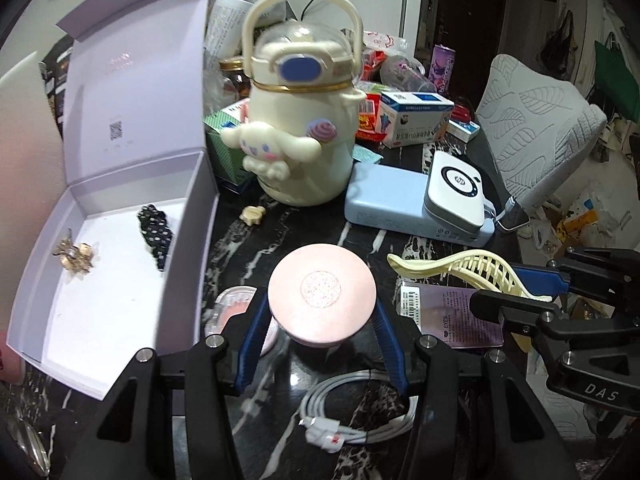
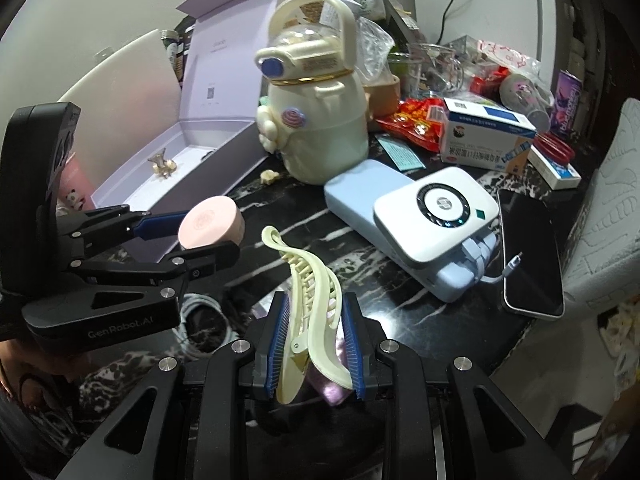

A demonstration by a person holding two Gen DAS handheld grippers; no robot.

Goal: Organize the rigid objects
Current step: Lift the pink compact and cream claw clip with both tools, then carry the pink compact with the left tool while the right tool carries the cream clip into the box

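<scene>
Left wrist view. We find the left gripper [image 1: 322, 316] narrowed onto a round pink compact [image 1: 322, 297], its blue pads pressing the rim on either side. The compact is a flat disc, matte pale pink, with a dotted circular emblem at the centre of its lid. It sits clear of the black marble table [image 1: 320, 224], above a coiled white cable [image 1: 352, 416]. To the left lies an open lilac gift box [image 1: 120, 200]; on its white floor we note a gold hair ornament [image 1: 76, 256] and a black beaded clip [image 1: 157, 232]. Behind the compact stands a cream cartoon bottle [image 1: 302, 120] with a looped handle. At the right edge the right gripper [image 1: 536, 292] carries a cream hair claw [image 1: 472, 268].

Right wrist view. We find the right gripper [image 2: 316, 344] nearly closed on the hair claw [image 2: 308, 304], blue pads against both flanks. The claw is long, curved, glossy ivory, with a row of teeth along its inner side and a hinge near the held end; its tip points away from the camera. It is off the table. The left gripper [image 2: 216, 236] appears at the left, holding the compact [image 2: 212, 222] just beside the gift box [image 2: 192, 152]. A white charger [image 2: 436, 216] rests on a blue power bank [image 2: 360, 196], a black phone [image 2: 528, 248] beside them.
</scene>
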